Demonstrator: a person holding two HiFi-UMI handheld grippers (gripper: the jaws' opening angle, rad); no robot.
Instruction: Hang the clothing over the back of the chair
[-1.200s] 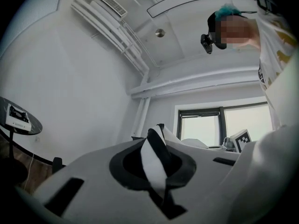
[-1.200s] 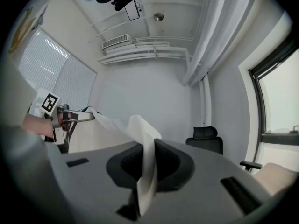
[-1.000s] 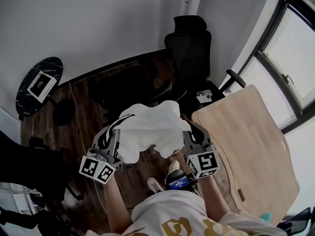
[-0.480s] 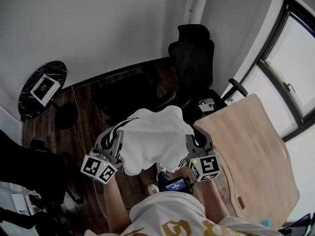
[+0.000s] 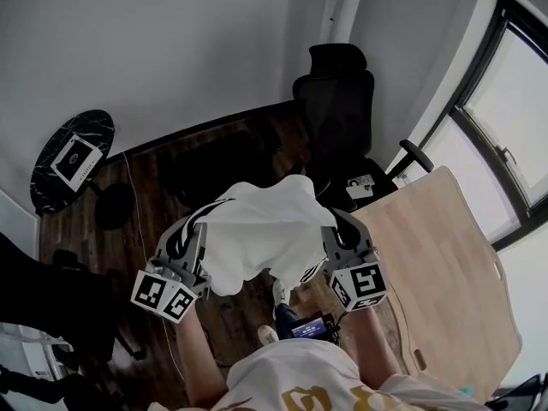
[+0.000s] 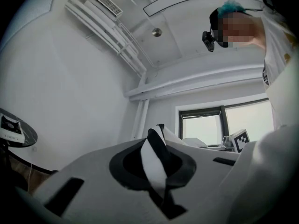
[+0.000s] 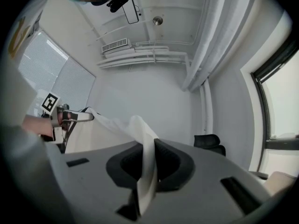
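A white garment (image 5: 261, 229) with a black stripe hangs spread between my two grippers, held up in front of the person. My left gripper (image 5: 205, 221) is shut on its striped edge (image 6: 156, 164). My right gripper (image 5: 330, 225) is shut on the plain white edge (image 7: 147, 171). The black office chair (image 5: 336, 101) with its tall back and headrest stands beyond the garment, near the wall; it also shows small in the right gripper view as the chair (image 7: 210, 143). The cloth is apart from the chair.
A light wooden table (image 5: 437, 255) lies at the right by the window (image 5: 505, 101). A round dark side table (image 5: 73, 148) with a white box stands at the left. Dark wooden floor (image 5: 154, 187) spreads below, with a cable across it.
Both grippers have risen and moved forward towards the chair with the garment stretched between them. The grip on the cloth is unchanged.
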